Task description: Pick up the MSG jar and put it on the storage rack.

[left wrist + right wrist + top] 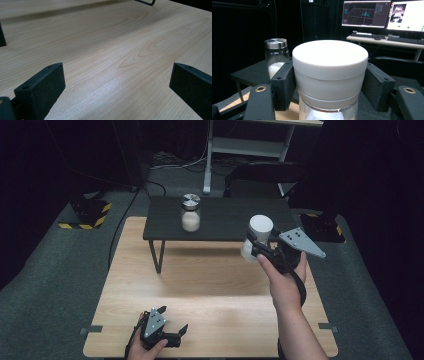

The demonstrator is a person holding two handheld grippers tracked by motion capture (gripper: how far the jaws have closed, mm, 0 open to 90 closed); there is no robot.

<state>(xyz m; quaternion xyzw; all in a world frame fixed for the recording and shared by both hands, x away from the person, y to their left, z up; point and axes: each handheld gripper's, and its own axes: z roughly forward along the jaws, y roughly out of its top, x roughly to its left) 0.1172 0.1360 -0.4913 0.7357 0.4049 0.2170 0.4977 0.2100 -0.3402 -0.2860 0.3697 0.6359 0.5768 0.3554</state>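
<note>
My right gripper (256, 244) is shut on a clear jar with a wide white lid (258, 236) and holds it in the air over the right part of the wooden table (210, 285). In the right gripper view the white-lidded jar (329, 75) stands upright between the two black jaws, with white powder visible in its glass below. A second glass jar with a silver lid (190, 213), partly filled with white powder, stands on the small black shelf (225, 222); that silver-lidded jar (276, 56) is beyond the held one, to its left. My left gripper (181, 332) rests open near the table's front edge, nothing between its jaws (117, 82).
The black shelf stands on thin metal legs (157, 255) across the far part of the table. Monitors (384, 15) and a keyboard on a desk show far behind. A dark chair (265, 172) and a white desk frame (245, 145) stand past the shelf.
</note>
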